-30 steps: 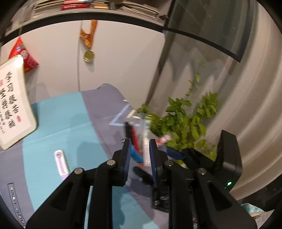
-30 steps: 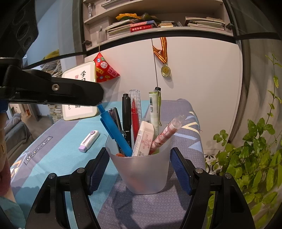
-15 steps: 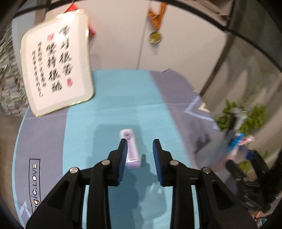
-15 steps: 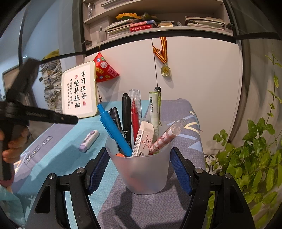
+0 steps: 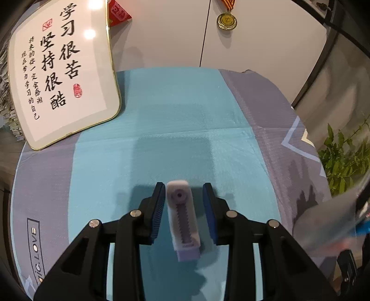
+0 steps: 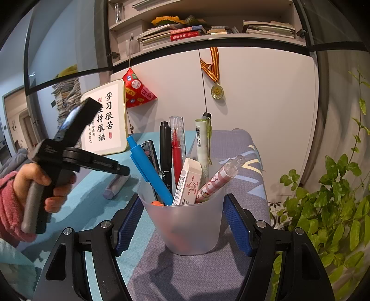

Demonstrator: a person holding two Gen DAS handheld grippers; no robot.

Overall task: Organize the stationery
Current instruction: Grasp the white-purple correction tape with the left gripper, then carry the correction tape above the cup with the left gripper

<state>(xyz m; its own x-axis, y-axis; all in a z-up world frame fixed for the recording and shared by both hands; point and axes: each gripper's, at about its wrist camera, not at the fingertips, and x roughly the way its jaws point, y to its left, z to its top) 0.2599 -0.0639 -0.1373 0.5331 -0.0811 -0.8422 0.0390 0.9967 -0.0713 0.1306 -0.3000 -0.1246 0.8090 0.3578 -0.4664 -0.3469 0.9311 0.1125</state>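
Lilac and white, the correction tape [image 5: 183, 218] lies flat on the turquoise band of the tablecloth [image 5: 175, 129], lengthwise between the blue pads of the left gripper [image 5: 184, 209]. Its jaws are opening, and a gap shows on each side of the tape, narrower at the left pad. Behind, a framed calligraphy board [image 5: 62, 71] leans at the table's back edge, a medal [image 5: 226, 21] hangs on the white cabinet door, and a leafy plant [image 5: 342, 159] stands off to the right.

From the right wrist, the right gripper [image 6: 182, 222] is clamped on a frosted plastic cup [image 6: 185, 224], one pad against each side of its wall. The cup stands on the grey-purple part of the cloth and holds a blue pen [image 6: 150, 170], a black marker [image 6: 165, 150], a red pen [image 6: 177, 148], a pale green pen [image 6: 202, 143], a patterned pen [image 6: 219, 179] and a white eraser [image 6: 188, 183]. To the left a hand [image 6: 44, 183] in a pink sleeve holds the other gripper tilted down over the tape, which lies well left of the cup. Bookshelves [image 6: 208, 30] run above the cabinet.
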